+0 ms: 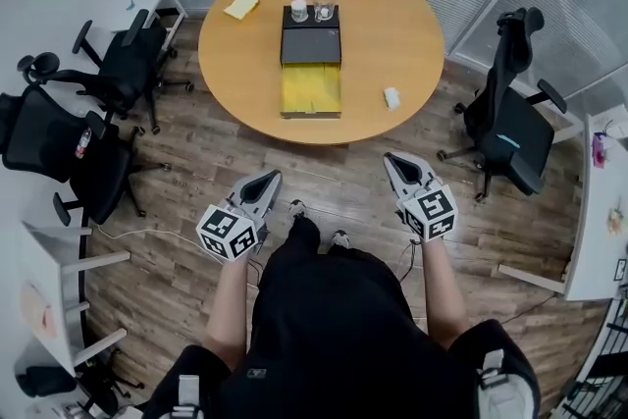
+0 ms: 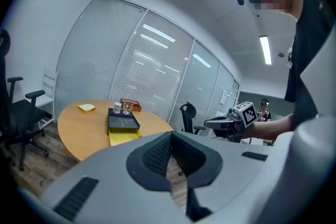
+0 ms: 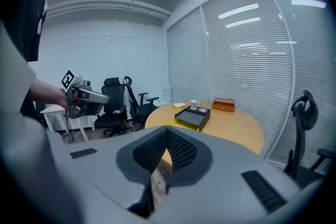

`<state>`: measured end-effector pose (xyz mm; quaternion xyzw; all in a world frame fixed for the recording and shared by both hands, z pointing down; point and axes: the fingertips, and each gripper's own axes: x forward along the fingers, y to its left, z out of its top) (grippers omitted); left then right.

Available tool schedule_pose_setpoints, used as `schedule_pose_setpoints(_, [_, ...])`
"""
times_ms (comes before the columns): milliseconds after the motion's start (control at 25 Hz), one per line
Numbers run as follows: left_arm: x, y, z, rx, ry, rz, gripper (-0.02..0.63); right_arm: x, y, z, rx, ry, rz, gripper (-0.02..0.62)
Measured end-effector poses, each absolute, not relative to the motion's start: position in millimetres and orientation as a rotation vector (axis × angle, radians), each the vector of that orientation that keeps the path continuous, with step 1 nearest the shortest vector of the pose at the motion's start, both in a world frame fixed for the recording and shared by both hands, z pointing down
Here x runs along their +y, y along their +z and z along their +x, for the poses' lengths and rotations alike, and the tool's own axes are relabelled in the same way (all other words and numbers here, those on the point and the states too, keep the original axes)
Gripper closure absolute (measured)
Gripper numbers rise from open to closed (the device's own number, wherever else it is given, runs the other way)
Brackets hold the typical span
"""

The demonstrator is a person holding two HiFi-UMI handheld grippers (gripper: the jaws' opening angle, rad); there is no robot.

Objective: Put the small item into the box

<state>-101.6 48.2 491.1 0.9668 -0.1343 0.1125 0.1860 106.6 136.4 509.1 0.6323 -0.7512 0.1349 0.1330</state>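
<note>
The small white item lies on the worktop, right of the open box. The left gripper and right gripper, both closed and empty, hover well short of the box.

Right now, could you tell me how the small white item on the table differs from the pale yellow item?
The small white item is white, the pale yellow item yellow. The white one looks smaller than the yellow one. The white one lies right of the black tray toward the near edge; the yellow one lies left of it, farther away. Both rest on the round table.
</note>
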Motion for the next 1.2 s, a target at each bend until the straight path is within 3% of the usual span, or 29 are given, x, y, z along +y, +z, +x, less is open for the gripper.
schedule_pose_setpoints(760, [-93.0, 494.6, -117.8, -0.299, 0.287, 2.73, 0.6, 18.4, 527.0, 81.8, -2.052, 0.417, 1.808, 0.591])
schedule_pose_setpoints(1200, [-128.6, 505.7, -109.6, -0.236, 0.308, 2.735, 0.6, 17.2, 546.7, 95.3, -1.935, 0.46, 1.892, 0.591])
